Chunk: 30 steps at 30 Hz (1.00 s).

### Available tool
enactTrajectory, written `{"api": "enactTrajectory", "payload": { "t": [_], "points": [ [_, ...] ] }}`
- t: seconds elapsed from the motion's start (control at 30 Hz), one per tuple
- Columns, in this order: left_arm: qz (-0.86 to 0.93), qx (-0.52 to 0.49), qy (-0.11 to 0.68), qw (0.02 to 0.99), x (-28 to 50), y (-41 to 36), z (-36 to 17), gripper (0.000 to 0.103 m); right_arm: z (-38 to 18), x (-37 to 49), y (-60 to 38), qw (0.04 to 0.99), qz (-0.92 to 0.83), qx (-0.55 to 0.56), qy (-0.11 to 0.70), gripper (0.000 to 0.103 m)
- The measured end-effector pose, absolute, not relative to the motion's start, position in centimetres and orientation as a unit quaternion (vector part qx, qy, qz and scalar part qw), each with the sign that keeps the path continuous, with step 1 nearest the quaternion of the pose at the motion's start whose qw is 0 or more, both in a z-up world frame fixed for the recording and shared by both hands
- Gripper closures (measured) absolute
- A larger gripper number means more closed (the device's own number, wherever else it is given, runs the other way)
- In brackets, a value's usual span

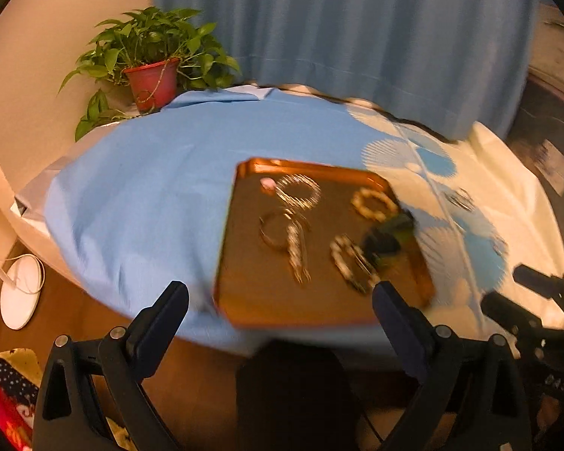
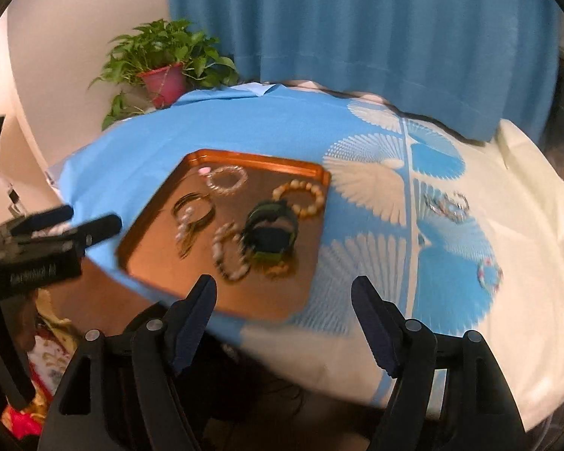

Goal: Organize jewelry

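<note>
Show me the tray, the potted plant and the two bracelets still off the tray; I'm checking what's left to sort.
tray [image 2: 222, 159]: right wrist view, far rim.
potted plant [image 2: 165, 82]: right wrist view, red pot.
silvery bracelet [image 2: 447, 205]: right wrist view, its band.
pale beaded bracelet [image 2: 489, 274]: right wrist view, its beads.

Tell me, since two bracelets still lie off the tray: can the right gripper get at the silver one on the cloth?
Probably yes. The right gripper is open and empty, and the silver bracelet lies alone on the tablecloth, right of the tray, with nothing between.

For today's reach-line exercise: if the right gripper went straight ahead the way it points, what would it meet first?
Probably the near edge of the copper tray, ahead of the open right gripper; depth is unclear.
</note>
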<state>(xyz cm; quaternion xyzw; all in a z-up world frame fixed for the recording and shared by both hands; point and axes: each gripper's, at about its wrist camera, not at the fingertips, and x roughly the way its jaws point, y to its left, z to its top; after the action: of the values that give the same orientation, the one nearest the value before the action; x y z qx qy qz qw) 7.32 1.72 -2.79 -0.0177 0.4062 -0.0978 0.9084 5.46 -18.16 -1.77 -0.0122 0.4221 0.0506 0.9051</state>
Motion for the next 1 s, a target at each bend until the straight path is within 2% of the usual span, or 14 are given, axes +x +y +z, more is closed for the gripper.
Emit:
{"api": "enactTrajectory", "payload": {
  "t": [0.33, 0.5, 1.0],
  "points": [
    [-0.118, -0.012, 0.352, 0.928, -1.9, 0.1, 0.9, 0.006, 1.8, -4.6, -17.3, 0.925, 0.032, -0.016, 0.378, 0.027],
    [-0.120, -0.005, 0.328, 0.937, -3.7, -0.3, 2.5, 0.006, 2.0, -7.2, -17.6, 0.928, 0.017, -0.009, 0.373, 0.027],
    [-0.128, 0.019, 0.323, 0.938, -5.4, -2.2, 3.0, 0.005, 2.2, -10.1, -19.2, 0.931, 0.005, 0.007, 0.366, 0.027]
  ]
}}
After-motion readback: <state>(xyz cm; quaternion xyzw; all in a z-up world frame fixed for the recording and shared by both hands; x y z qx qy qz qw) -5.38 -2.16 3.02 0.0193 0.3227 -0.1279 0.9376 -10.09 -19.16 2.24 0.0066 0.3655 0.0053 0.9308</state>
